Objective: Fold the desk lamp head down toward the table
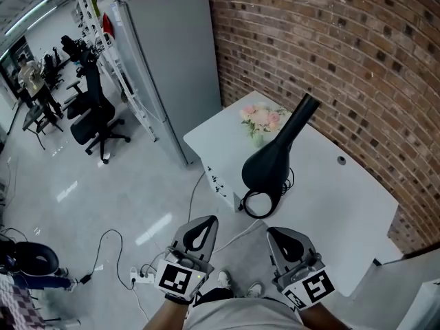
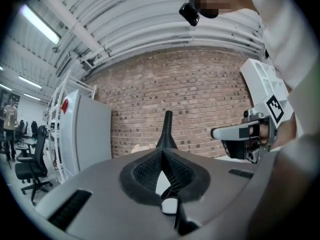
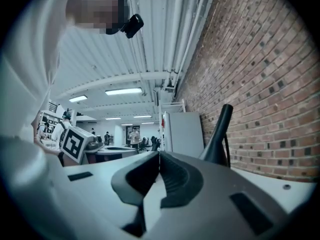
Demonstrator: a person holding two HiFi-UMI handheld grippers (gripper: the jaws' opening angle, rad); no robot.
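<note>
A black desk lamp [image 1: 273,158] stands near the front left edge of the white table [image 1: 330,205]. Its cone-shaped body rises to a narrow top end, and a black ring [image 1: 259,203] lies at its foot. My left gripper [image 1: 204,221] and right gripper [image 1: 279,234] hover side by side short of the table, well apart from the lamp. Both have their jaws closed with nothing between them. The lamp [image 2: 166,129] shows straight ahead in the left gripper view beyond my left gripper [image 2: 162,153], and the lamp [image 3: 220,139] stands to the right of my right gripper [image 3: 159,155].
A small vase of pink flowers [image 1: 261,120] stands behind the lamp. A brick wall [image 1: 344,53] runs along the table's far side. A grey cabinet [image 1: 179,60] is at the left. Cables and a power strip [image 1: 141,276] lie on the floor.
</note>
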